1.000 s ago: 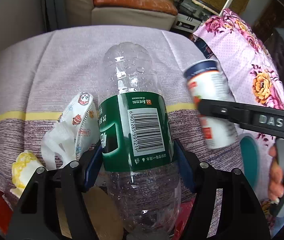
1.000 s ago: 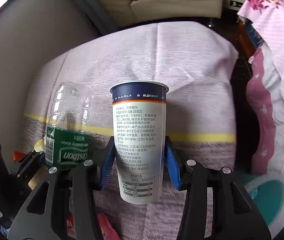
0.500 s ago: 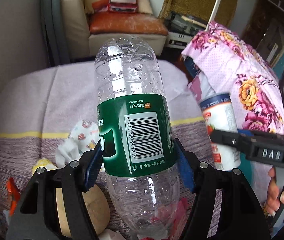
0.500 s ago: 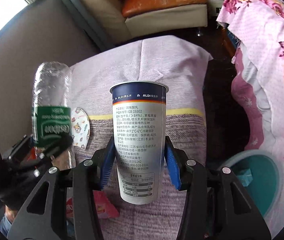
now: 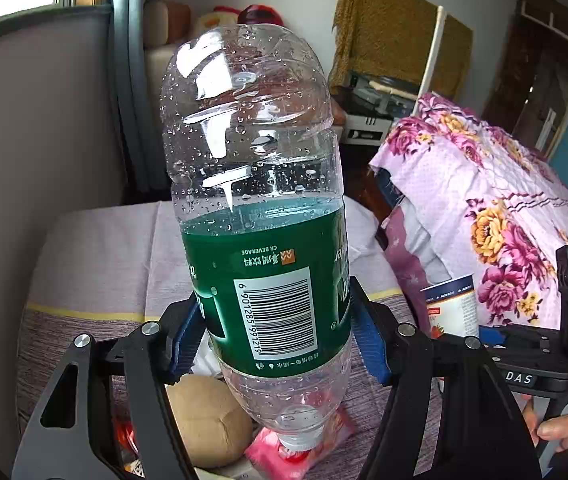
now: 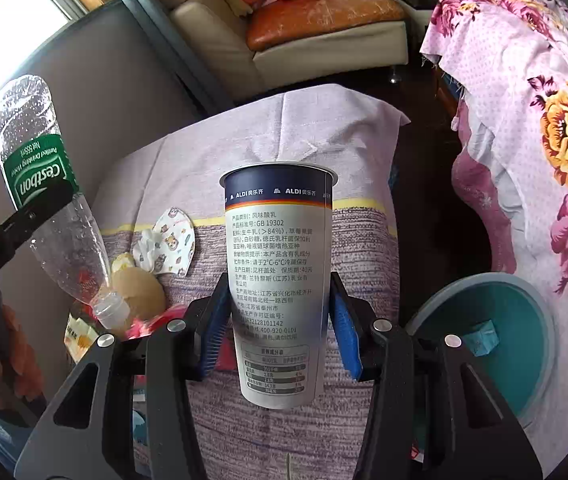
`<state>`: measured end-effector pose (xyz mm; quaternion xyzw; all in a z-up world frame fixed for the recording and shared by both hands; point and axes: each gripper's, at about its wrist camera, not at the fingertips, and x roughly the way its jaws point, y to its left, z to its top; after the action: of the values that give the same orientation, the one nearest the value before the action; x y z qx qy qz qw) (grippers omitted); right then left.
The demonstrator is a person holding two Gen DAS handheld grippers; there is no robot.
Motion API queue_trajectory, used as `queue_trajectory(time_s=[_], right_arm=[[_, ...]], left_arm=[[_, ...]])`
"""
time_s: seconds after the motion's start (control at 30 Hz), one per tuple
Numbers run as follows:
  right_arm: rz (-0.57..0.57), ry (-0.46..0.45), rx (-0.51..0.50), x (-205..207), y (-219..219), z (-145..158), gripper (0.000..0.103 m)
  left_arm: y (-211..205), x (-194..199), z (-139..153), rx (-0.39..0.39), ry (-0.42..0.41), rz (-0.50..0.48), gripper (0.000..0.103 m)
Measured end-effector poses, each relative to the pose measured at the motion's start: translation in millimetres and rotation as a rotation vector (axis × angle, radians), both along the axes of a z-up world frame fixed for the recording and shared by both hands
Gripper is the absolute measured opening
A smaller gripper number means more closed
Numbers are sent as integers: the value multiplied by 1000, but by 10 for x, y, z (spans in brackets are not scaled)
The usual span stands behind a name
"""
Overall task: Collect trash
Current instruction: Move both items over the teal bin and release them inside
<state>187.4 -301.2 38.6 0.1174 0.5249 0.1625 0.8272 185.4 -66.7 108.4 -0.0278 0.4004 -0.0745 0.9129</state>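
Note:
My left gripper (image 5: 280, 334) is shut on a clear plastic bottle (image 5: 252, 184) with a green label, held cap-down well above the table; the bottle (image 6: 40, 184) also shows at the left of the right wrist view. My right gripper (image 6: 278, 320) is shut on a tall white yogurt cup (image 6: 280, 280) with a dark blue rim, held upright above the table's right side. That cup (image 5: 450, 306) appears at the right of the left wrist view. On the cloth-covered table (image 6: 252, 136) lie a printed face mask (image 6: 174, 242), crumpled tissue (image 6: 146, 248), a brown round lump (image 5: 204, 416) and a pink wrapper (image 5: 304, 444).
A teal bin (image 6: 492, 344) with a grey rim stands on the floor right of the table, a small teal box inside it. A floral pink cover (image 6: 524, 120) drapes over furniture at the right. A sofa (image 6: 324, 28) stands beyond the table. A person's hand (image 5: 556, 428) grips the right tool.
Both grippers have risen with their loads. The bottle now stands high above the table, and the cup has shifted right toward the bin, which shows more fully.

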Motion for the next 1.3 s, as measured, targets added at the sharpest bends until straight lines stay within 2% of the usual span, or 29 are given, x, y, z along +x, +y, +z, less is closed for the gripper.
queue_trajectory(time_s=[0.3,0.5,0.77,1.1,1.3], right_arm=[[-16,-41,-37,-359,-129,159,45],[-55,-72,-92,-703,-359,281,45],[-123,-72,-140,-1032,-788,228,45],[-254,40,-107,-1171,-1394,-264,45],[-296,100,-104,-1188,-1571,-528,45]], left_arm=[[-187,-300,159,-34,-14,-57,67],[-536,-528,73,-67,19,-138,67],[-1084,-739,-325,-88,115,-252,67],[-1878,-824,-1034,-31,288,-423,67],[-2205,-772,-1313,-3,353,-475,67]])
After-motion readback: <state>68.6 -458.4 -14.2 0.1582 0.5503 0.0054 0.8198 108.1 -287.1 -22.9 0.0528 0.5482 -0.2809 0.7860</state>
